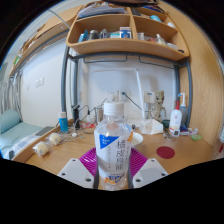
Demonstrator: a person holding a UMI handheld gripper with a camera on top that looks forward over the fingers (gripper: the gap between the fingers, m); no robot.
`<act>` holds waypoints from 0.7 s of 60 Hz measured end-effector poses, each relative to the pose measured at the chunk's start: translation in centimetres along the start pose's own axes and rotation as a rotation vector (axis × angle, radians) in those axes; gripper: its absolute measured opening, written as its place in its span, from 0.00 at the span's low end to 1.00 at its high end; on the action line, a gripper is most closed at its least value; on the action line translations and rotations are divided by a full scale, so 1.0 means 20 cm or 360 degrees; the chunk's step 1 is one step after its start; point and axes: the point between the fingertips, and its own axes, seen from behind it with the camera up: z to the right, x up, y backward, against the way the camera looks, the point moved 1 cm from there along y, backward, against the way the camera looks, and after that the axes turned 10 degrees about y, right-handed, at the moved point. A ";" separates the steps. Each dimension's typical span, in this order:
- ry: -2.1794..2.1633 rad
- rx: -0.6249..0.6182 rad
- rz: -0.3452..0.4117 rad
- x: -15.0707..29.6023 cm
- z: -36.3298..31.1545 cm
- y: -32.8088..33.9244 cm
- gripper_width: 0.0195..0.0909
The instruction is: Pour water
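1. Gripper [112, 172]: two fingers at 6 o'clock, magenta pads [90, 160] on the inner faces. Both pads press the sides of the water bottle [113, 148], so it's clamped, no gap seen either side.
2. The bottle stands upright btwn the fingers, clear plastic w/ white cap [113, 108] still on and a pale label w/ printed characters (too small to read). Its base is hidden behind the fingers, so can't tell if it rests on the desk or is lifted.
3. Desk [70, 152]: wooden top. Bare wood lies just left and right of the bottle, the most open room being at 9 and 3 o'clock right by the fingers.
4. At 3 o'clock, near the desk's right part, a dark red round coaster [166, 152] lies flat, apart from the bottle.
5. At 9 o'clock, small pale items [42, 147] sit close to the desk's left edge; beyond them a blue-capped small bottle [62, 124].
6. Farther, at 1–2 o'clock behind the bottle: a white box-like thing [150, 126] and a white bottle w/ red top [176, 116], crowding the back edge by the wall.
7. At 12 o'clock, overhead: a wooden shelf unit [125, 45] on a metal frame, holding assorted items (not identifiable).
8. Far left at 9–10 o'clock: a bed w/ light blue cover [12, 128] alongside the desk edge.
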 end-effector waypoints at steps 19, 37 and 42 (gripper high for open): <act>-0.0765 0.0196 -0.0010 0.33 -0.21 -0.17 0.27; -0.1916 0.0336 -0.0176 0.43 -0.30 -0.46 0.27; -0.2170 0.0316 -0.0180 0.44 -0.25 -0.49 0.27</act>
